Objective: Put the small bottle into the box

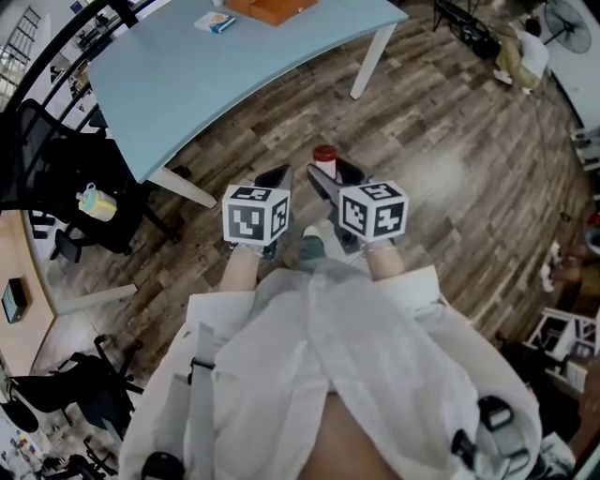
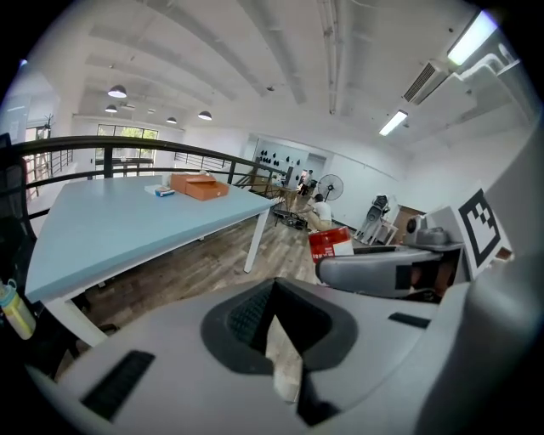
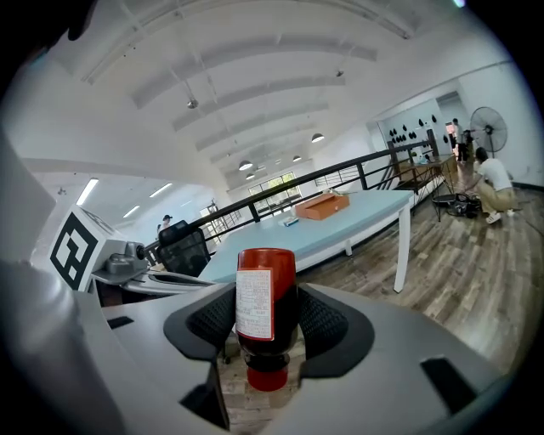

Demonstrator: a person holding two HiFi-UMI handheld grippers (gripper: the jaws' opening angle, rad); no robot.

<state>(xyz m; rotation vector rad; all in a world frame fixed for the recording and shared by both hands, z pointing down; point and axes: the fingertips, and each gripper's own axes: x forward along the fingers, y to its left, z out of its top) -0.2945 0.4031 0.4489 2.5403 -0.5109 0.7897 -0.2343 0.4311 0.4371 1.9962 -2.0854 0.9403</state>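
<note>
A small red bottle with a white label sits crosswise between the pads of my right gripper, which is shut on it, red cap pointing down. In the head view the bottle and right gripper hang over the wooden floor, with my left gripper close beside them. The left gripper has its jaws together and nothing between them. From the left gripper view, the bottle shows just to the right. An orange box lies at the far end of the light blue table.
A small blue-and-white packet lies on the table near the orange box. White table legs stand ahead. Black office chairs crowd the left. A black railing runs behind the table. A person crouches by a fan at the far right.
</note>
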